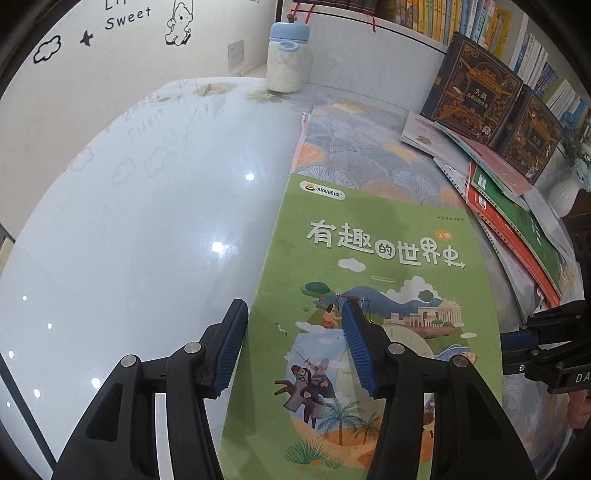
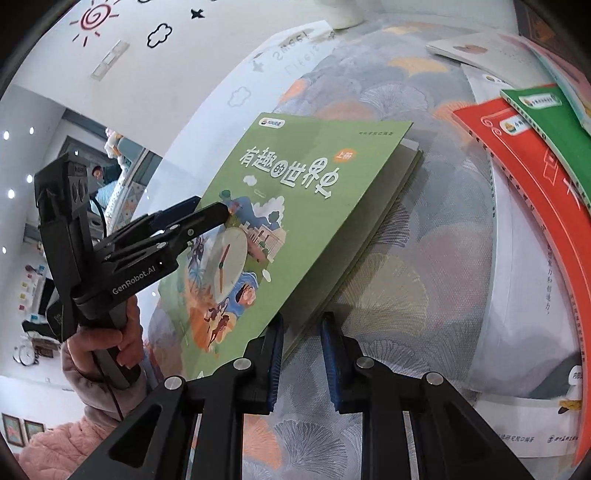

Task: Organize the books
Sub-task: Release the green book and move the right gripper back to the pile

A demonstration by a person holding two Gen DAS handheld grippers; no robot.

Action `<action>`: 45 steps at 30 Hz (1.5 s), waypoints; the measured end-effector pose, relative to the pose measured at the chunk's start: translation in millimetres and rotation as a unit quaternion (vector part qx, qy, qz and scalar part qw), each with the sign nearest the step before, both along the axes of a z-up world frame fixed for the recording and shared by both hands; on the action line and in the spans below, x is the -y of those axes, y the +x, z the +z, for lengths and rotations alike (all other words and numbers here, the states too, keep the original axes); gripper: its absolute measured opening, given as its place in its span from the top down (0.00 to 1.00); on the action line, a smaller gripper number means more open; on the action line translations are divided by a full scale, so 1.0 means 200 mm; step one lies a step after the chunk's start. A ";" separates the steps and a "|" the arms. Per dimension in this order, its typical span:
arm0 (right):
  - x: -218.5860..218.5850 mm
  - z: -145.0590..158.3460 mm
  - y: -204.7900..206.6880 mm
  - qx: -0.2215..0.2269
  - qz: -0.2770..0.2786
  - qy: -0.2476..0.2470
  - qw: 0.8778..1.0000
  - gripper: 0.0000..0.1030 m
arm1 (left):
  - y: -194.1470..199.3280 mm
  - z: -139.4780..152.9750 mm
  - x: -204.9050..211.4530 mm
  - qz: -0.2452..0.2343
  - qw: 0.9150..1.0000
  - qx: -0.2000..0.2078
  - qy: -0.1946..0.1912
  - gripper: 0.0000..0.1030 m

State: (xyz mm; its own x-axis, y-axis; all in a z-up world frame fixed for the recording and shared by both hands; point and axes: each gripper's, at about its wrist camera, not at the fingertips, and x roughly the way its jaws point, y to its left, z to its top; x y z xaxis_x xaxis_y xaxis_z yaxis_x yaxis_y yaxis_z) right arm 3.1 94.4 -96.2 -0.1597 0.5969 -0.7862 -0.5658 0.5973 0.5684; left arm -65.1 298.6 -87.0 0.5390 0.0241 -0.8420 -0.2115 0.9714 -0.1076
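Note:
A green picture book (image 1: pixel 373 258) (image 2: pixel 295 192) with white Chinese lettering lies half on the patterned mat (image 1: pixel 362 147), half on the glossy white table (image 1: pixel 147 229). My left gripper (image 1: pixel 293 306) (image 2: pixel 210 210) is open and straddles the book's left edge. One finger is over the cover, the other over bare table, and neither pad presses the book. My right gripper (image 2: pixel 303 317) (image 1: pixel 532 332) stands at the book's near right corner, where the narrow gap between its pads takes in the page edge. A person's hand (image 2: pixel 103 343) in a pink sleeve holds the left gripper.
A loose pile with an orange book (image 1: pixel 513 236) (image 2: pixel 517 173) and a green one (image 1: pixel 517 210) (image 2: pixel 546 114) lies right of the mat. Two dark ornate books (image 1: pixel 476 88) lean against a full bookshelf (image 1: pixel 461 22). A blue-lidded bottle (image 1: pixel 288 59) stands at the back.

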 end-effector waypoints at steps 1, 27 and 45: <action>0.00 0.00 0.00 -0.001 -0.001 0.001 1.000 0.79 | 0.00 0.00 0.01 0.001 1.000 0.000 0.000 0.51; 1.07 0.20 -0.10 0.253 -0.235 -0.119 0.931 0.13 | 0.08 0.32 0.84 -0.093 0.993 0.076 0.011 0.02; 1.19 0.05 0.07 0.226 -0.283 -0.077 0.929 0.00 | 0.27 -0.05 1.09 -0.067 0.996 0.045 -0.043 0.00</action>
State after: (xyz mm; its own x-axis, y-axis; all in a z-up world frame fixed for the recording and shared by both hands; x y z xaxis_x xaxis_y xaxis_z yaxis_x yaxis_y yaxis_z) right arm 16.6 -144.6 -85.8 0.5130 0.3595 -0.7794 -0.2958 0.9265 0.2327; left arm -10.9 79.7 -97.9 0.6053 -0.1225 -0.7866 -0.0671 0.9767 -0.2037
